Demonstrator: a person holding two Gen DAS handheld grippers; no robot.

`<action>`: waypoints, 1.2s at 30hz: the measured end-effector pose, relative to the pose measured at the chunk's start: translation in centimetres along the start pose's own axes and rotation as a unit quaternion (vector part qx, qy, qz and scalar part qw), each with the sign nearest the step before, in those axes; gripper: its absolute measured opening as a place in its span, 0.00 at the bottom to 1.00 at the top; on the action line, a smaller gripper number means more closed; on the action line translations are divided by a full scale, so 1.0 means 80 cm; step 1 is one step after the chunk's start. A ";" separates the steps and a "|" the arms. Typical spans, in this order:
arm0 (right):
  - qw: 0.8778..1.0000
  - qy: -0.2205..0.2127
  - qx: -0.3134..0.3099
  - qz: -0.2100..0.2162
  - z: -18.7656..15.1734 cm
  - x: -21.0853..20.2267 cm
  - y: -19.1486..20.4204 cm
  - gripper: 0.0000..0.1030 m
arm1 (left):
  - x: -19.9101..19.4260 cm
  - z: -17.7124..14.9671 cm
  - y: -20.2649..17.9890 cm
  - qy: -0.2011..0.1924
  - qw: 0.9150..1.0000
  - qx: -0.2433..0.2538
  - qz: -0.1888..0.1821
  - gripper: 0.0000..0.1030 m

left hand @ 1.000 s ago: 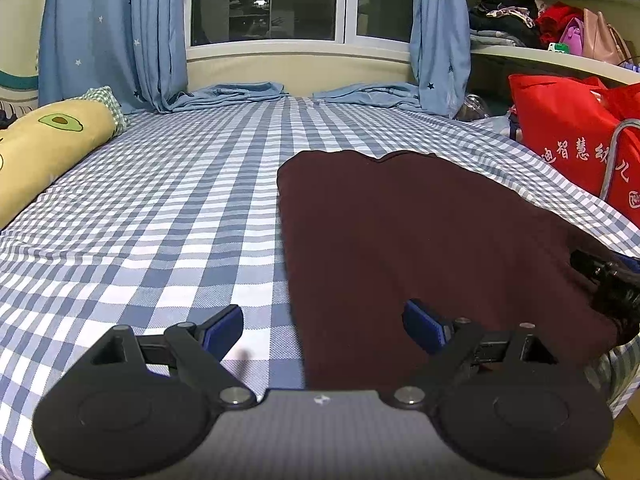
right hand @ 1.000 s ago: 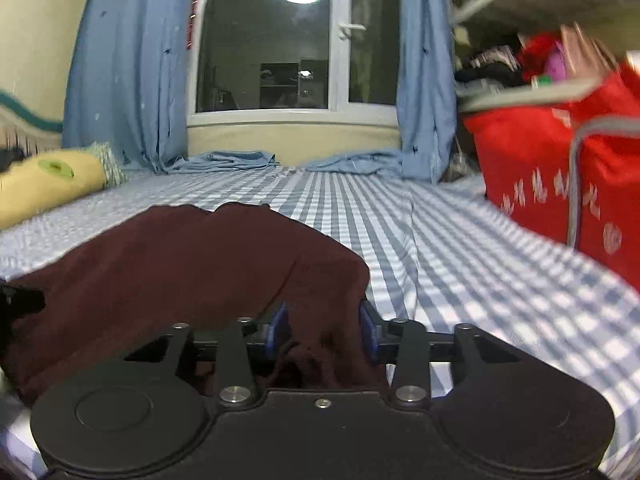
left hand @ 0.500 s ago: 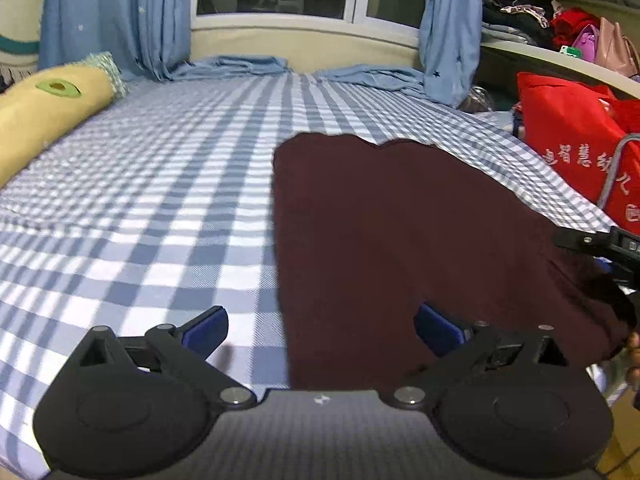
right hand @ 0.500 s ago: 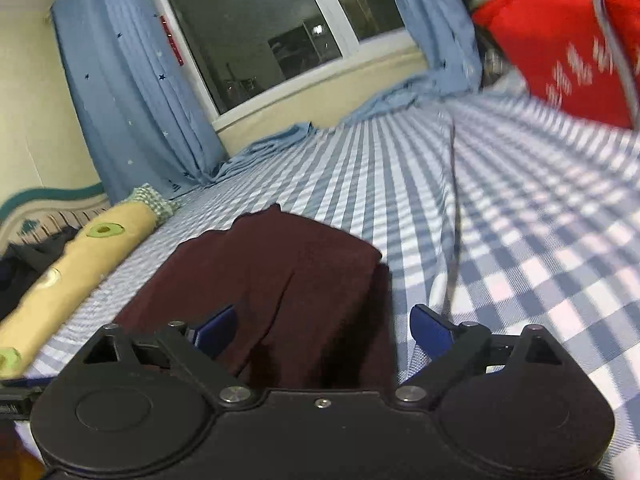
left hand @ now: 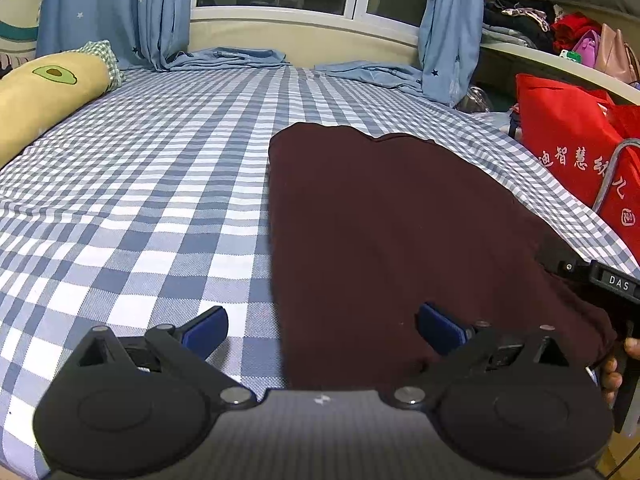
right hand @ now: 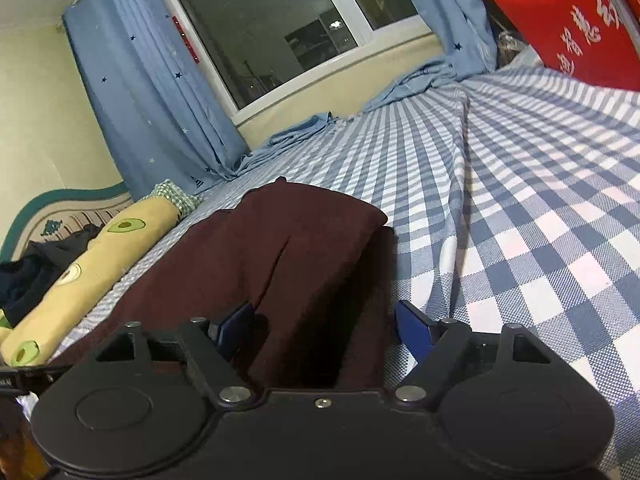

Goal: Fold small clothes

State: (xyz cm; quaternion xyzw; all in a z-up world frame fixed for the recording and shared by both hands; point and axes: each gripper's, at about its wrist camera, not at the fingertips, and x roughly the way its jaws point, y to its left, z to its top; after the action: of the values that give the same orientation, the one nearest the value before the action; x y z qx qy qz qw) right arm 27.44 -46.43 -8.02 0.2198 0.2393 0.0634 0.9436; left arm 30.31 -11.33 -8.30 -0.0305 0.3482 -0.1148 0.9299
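Both the left tool [left hand: 322,330] and right tool [right hand: 324,330] hang spread over the dark maroon knit garment [left hand: 392,216] near the bed's front edge [left hand: 120,288]; next, pinch its near corners for another fold

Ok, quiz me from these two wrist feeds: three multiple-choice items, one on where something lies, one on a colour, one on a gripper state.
1. Where does the long yellow avocado-print bolster pillow lie relative to the dark maroon folded garment, seen from the left wrist view?
A. to its left
B. on top of it
C. to its right

2. What colours is the checked bed sheet?
A. red and white
B. blue and white
C. green and yellow

3. How does the right gripper stand?
A. shut on the garment
B. open
C. out of view

Answers:
1 A, the pillow lies along the bed's left edge and the garment right of centre.
2 B, blue and white squares show in both views.
3 B, its blue pads stand apart either side of the garment's near edge.
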 end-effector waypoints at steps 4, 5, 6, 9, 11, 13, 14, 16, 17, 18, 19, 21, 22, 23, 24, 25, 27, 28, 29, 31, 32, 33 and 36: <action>1.000 -0.003 0.002 0.002 0.000 0.000 -0.003 0.77 | 0.000 0.000 -0.001 0.000 1.000 -0.004 0.000 1.00; 1.000 -0.003 0.001 0.002 0.000 0.001 -0.003 0.77 | 0.000 0.000 -0.001 0.000 1.000 -0.004 0.001 1.00; 1.000 -0.003 0.001 0.002 -0.001 0.000 -0.003 0.77 | 0.000 -0.001 -0.001 0.000 1.000 -0.005 0.001 1.00; 1.000 -0.003 0.002 0.002 -0.001 0.001 -0.003 0.77 | 0.000 -0.001 -0.002 0.000 1.000 -0.004 0.000 1.00; 1.000 -0.003 0.002 0.002 -0.001 0.001 -0.003 0.77 | 0.000 0.000 -0.002 0.000 1.000 -0.004 0.000 1.00; 1.000 -0.004 0.002 0.002 -0.001 0.000 -0.003 0.77 | -0.001 0.000 -0.002 0.001 1.000 -0.005 -0.002 1.00; 1.000 -0.003 0.002 0.002 -0.001 0.001 -0.003 0.77 | -0.002 0.002 -0.002 0.000 1.000 -0.003 -0.005 0.99; 1.000 -0.003 0.001 0.002 -0.001 0.001 -0.003 0.77 | -0.008 0.008 0.000 -0.009 1.000 0.006 -0.016 0.99; 1.000 -0.003 0.000 0.001 -0.001 0.001 -0.003 0.77 | -0.013 0.011 0.001 -0.020 0.999 0.010 -0.023 0.99; 1.000 -0.003 -0.001 0.001 -0.001 0.001 -0.004 0.77 | -0.017 0.014 0.003 -0.030 0.999 0.014 -0.028 0.99; 1.000 -0.003 0.000 0.001 -0.001 0.001 -0.003 0.77 | -0.019 0.016 0.004 -0.036 0.999 0.019 -0.028 0.99; 1.000 -0.004 -0.001 0.000 0.001 0.000 -0.004 0.77 | -0.020 0.024 0.007 -0.039 0.999 0.027 -0.025 0.99; 1.000 -0.005 0.000 0.000 0.001 0.000 -0.004 0.77 | -0.019 0.027 0.010 -0.038 0.999 0.028 -0.024 0.99; 1.000 -0.005 0.000 0.000 0.001 0.000 -0.004 0.77 | -0.016 0.031 0.012 -0.035 0.999 0.026 -0.022 0.99; 1.000 -0.005 0.000 0.000 0.000 -0.001 -0.002 0.77 | -0.013 0.035 0.015 -0.032 0.999 0.022 -0.021 0.99; 1.000 -0.006 0.000 0.000 0.000 -0.002 -0.002 0.77 | -0.009 0.040 0.018 -0.027 0.999 0.014 -0.019 0.99; 1.000 -0.006 0.001 0.001 0.000 -0.002 -0.003 0.77 | -0.003 0.048 0.024 -0.015 1.000 0.000 -0.018 0.99; 1.000 -0.006 0.001 0.001 0.000 -0.002 -0.003 0.78 | 0.001 0.050 0.027 -0.010 1.000 -0.005 -0.019 0.99; 1.000 -0.006 0.001 0.001 0.000 -0.002 -0.002 0.78 | 0.003 0.052 0.028 -0.006 1.000 -0.008 -0.019 0.99; 1.000 -0.006 0.000 0.000 0.000 -0.003 -0.001 0.78 | 0.008 0.055 0.029 -0.002 1.000 -0.007 -0.021 0.99; 1.000 -0.006 0.000 0.001 0.000 -0.003 -0.002 0.78 | 0.010 0.056 0.029 -0.001 1.000 -0.003 -0.022 0.99; 1.000 -0.006 0.001 0.001 0.000 -0.003 -0.002 0.78 | 0.012 0.054 0.030 0.001 1.000 0.002 -0.021 0.99; 1.000 -0.006 0.000 0.001 0.000 -0.003 -0.002 0.78 | 0.019 0.055 0.025 0.004 1.000 0.018 -0.019 0.99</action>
State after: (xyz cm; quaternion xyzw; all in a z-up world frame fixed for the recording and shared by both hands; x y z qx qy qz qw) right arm 27.25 -46.60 -8.00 0.2208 0.2332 0.0626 0.9450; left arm 34.68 -9.85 -6.24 -0.0197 0.3490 -0.1387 0.9266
